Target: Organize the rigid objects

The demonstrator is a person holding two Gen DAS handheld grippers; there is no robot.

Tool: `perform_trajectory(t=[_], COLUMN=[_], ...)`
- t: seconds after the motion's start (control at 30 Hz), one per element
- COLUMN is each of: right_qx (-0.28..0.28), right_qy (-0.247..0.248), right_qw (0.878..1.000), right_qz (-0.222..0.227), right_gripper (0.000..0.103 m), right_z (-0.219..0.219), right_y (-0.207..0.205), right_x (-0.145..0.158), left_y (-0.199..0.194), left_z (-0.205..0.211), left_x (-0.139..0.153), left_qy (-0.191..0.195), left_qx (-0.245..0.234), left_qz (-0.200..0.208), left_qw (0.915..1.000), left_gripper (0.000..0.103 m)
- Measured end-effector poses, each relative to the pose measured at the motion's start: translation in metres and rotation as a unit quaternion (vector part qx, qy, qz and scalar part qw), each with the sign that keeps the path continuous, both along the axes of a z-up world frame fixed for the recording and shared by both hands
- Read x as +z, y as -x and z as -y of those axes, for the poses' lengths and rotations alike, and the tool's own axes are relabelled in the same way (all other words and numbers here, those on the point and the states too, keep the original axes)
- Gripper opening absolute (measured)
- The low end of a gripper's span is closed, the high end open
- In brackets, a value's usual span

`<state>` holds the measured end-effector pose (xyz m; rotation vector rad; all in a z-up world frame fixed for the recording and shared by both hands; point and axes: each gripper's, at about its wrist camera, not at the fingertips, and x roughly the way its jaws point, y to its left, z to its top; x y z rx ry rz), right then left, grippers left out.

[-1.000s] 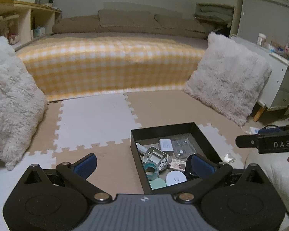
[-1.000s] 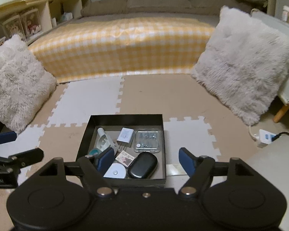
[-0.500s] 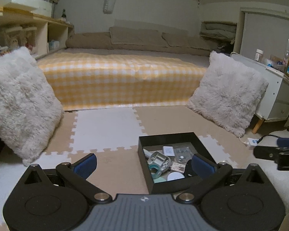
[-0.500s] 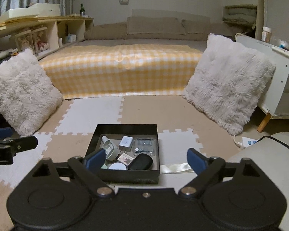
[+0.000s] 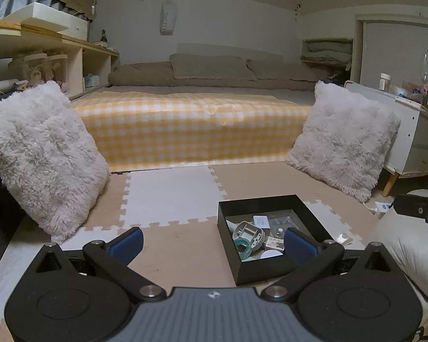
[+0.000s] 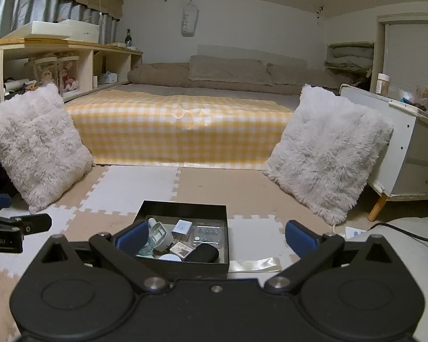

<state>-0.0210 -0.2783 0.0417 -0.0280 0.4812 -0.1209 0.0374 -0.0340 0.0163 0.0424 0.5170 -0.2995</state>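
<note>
box now farther below tools

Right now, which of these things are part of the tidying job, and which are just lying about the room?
Part of the job:
- black box
- white charger, black case, clear packet and grey plastic part, all inside it
- left tongs and right tongs, both open and empty

Just lying about:
- two fluffy cushions
- bed
- white cabinet
- foam floor mats
</note>
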Motion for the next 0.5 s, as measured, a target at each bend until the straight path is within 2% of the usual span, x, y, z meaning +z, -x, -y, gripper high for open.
perform_trajectory(t=[0.5], right_qx=[0.002], right_qy=[-0.01], right_qw=[1.0], right_qz=[0.009], right_gripper=[0.103], right_z=[0.0026], right_y=[0.0055], right_x=[-0.0046], left_y=[0.0046], left_z=[-0.0001], left_x=[0.0007], left_qy=[0.002], left_qx=[0.003], left_qz=[0.012], left_qw=[0.9999], left_gripper=[0.103])
